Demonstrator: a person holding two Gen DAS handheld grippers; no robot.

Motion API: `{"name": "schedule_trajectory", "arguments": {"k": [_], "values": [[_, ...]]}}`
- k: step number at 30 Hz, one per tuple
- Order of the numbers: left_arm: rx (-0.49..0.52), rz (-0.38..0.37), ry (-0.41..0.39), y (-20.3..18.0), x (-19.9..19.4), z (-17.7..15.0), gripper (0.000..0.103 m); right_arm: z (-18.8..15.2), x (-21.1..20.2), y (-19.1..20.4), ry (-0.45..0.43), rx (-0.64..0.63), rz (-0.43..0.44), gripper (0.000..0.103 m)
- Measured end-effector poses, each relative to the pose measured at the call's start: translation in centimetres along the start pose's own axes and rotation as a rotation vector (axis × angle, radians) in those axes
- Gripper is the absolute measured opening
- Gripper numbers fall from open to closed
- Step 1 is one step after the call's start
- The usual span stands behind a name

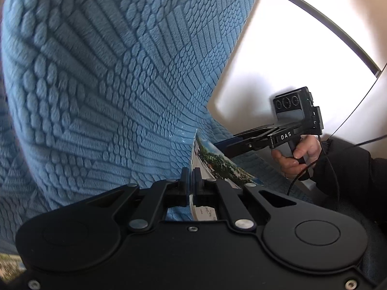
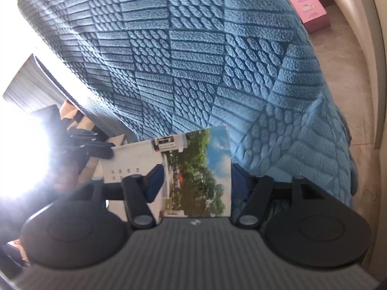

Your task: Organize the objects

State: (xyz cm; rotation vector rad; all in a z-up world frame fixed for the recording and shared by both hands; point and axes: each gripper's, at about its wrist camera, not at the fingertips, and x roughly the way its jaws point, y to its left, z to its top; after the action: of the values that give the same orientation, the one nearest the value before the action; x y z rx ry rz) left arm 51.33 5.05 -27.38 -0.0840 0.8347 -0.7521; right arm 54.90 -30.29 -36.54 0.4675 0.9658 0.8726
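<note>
Cover: blue quilted blanket (image 2: 193,60) with cable-and-rib squares, filling most of both views.
Floor: grey-beige tile (image 2: 338,55).
Box: pink (image 2: 307,0), on the floor.
Light: strong glare (image 2: 21,149) at left.
Wall: white (image 1: 278,55).

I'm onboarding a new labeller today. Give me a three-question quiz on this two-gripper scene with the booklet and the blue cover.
1. True or false: the left gripper is shut on the booklet.
2. The right gripper has its jaws: A) shut on the booklet B) open on either side of it C) shut on the blue cover.
3. What colour is the box on the floor in the right wrist view?

Key: 1 true; 2 B; 3 pink.
</note>
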Motion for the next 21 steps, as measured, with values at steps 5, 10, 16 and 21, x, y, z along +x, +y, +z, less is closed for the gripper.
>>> {"name": "schedule_trajectory", "arguments": {"k": [5, 10, 16, 21], "values": [[-0.005, -0.02, 0.026, 0.0, -0.2, -0.7, 0.002, -0.1, -0.7, 1.0, -0.055, -0.006, -0.022, 0.022], [-0.001, -0.031, 0.096, 0.4, 0.4, -1.3, 0.005, 0.0, -1.6, 2.6, -0.096, -0.07, -0.006, 0.006], [0.033, -0.05, 0.227, 0.7, 3.0, -1.8, 0.011, -0.1, -1.6, 3.3, -0.096, -0.088, -0.007, 0.006], [0.041, -0.061, 0.257, 0.3, 4.8, -1.2, 0.016, -0.2, -1.3, 3.4, -0.089, -0.078, -0.021, 0.006]]}}
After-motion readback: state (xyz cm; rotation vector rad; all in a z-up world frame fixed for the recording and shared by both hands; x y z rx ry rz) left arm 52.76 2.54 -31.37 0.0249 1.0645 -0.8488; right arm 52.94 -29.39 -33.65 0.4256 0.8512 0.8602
